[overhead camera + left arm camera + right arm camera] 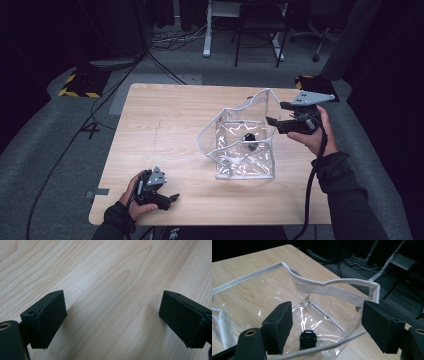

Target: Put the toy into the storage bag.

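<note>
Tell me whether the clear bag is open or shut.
Open: the clear bag has its white-edged mouth spread wide, and a small black object lies inside on its bottom.

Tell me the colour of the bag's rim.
White, on a clear bag; the right gripper view shows it best.

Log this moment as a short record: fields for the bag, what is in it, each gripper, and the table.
bag: clear plastic bag with white edging, standing open on the table's right half
contents: one small black object on the bag's bottom
right gripper: at the bag's right rim, jaws open, nothing pressed between them
left gripper: near the table's front left edge, jaws open over bare wood, apart from the bag
table: light wooden top
</note>
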`<action>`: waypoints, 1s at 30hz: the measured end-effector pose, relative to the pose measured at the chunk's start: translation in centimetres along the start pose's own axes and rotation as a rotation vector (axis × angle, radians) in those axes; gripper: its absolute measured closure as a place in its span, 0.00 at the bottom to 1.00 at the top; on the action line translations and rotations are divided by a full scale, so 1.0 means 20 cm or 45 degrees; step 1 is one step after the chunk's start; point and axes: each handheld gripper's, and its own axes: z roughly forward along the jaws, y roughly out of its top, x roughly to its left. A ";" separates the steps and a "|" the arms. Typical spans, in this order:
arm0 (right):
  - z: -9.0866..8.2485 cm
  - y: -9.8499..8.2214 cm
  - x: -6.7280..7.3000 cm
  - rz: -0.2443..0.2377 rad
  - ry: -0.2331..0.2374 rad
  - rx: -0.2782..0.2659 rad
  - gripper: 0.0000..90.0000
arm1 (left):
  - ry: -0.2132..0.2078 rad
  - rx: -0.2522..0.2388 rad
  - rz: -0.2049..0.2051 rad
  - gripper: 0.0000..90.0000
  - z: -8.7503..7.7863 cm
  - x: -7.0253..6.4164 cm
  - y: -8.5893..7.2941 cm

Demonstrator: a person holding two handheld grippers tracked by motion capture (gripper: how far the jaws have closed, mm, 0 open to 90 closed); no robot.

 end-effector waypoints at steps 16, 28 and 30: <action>-0.17 -0.07 -0.14 0.090 -0.129 -0.094 0.29 | -0.002 -0.001 -0.008 0.09 0.00 0.00 0.00; -0.20 -0.09 -0.16 0.094 -0.175 -0.089 0.29 | 0.000 -0.001 -0.006 0.09 0.00 0.00 0.00; -0.20 -0.09 -0.17 0.107 -0.183 -0.086 0.29 | -0.005 -0.002 -0.011 0.09 0.00 0.00 0.00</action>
